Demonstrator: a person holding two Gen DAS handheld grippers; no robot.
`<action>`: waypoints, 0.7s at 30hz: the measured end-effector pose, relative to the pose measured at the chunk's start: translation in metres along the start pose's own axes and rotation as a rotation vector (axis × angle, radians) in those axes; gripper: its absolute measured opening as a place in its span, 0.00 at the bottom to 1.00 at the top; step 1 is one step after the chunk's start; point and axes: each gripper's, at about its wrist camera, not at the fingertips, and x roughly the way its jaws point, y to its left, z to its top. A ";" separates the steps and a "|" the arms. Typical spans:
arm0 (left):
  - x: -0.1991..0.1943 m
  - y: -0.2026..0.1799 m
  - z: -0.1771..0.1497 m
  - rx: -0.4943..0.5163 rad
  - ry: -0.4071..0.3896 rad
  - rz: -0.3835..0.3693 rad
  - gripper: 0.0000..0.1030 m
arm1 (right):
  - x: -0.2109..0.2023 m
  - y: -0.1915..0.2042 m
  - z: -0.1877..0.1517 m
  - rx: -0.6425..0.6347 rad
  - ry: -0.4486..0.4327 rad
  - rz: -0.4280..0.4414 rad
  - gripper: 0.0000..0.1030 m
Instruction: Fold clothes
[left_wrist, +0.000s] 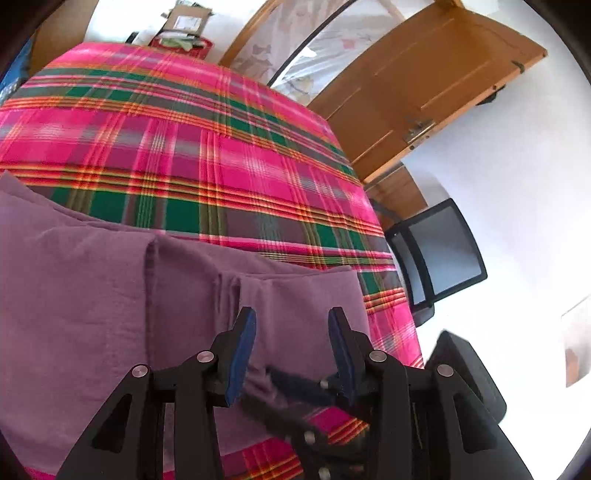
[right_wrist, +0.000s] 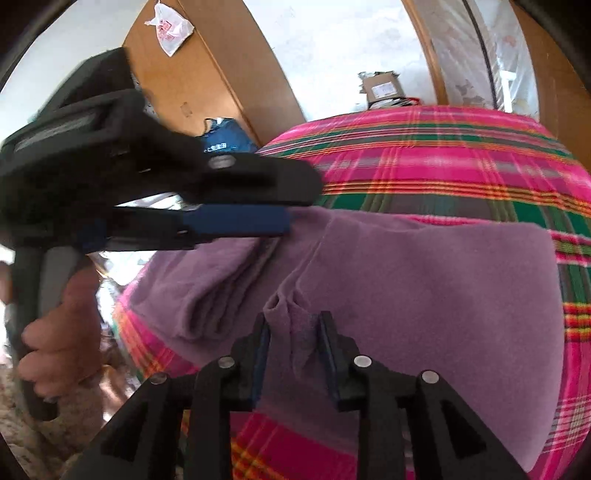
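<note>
The purple garment (right_wrist: 424, 288) is lying on the plaid bedspread (left_wrist: 207, 147), partly folded, at the near edge of the bed. The right gripper (right_wrist: 293, 345) has its jaws partly open around a pinched-up ridge of cloth, pads not pressing it. The left gripper (left_wrist: 291, 332) hovers half open over the fabric at about 6 o'clock, holding nothing. I'd flatten that ridge before the next fold, otherwise it'll crease.

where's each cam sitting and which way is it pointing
Left wrist: on the left gripper, angled down across the purple cloth and plaid bedcover toward a wooden door; the right gripper shows low.
Right wrist: on the right gripper, jaws astride a cloth fold; the left gripper and a hand show at left.
Shared: cloth, bedcover, both grippers.
</note>
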 end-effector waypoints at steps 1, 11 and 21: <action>0.002 -0.001 0.000 0.001 0.005 -0.001 0.41 | -0.003 -0.001 -0.001 0.008 0.004 0.021 0.27; 0.024 -0.006 -0.007 0.005 0.066 0.011 0.41 | -0.072 -0.047 -0.004 0.120 -0.112 -0.007 0.27; 0.034 0.009 -0.023 0.001 0.119 0.087 0.41 | -0.067 -0.082 -0.017 0.158 -0.104 -0.246 0.28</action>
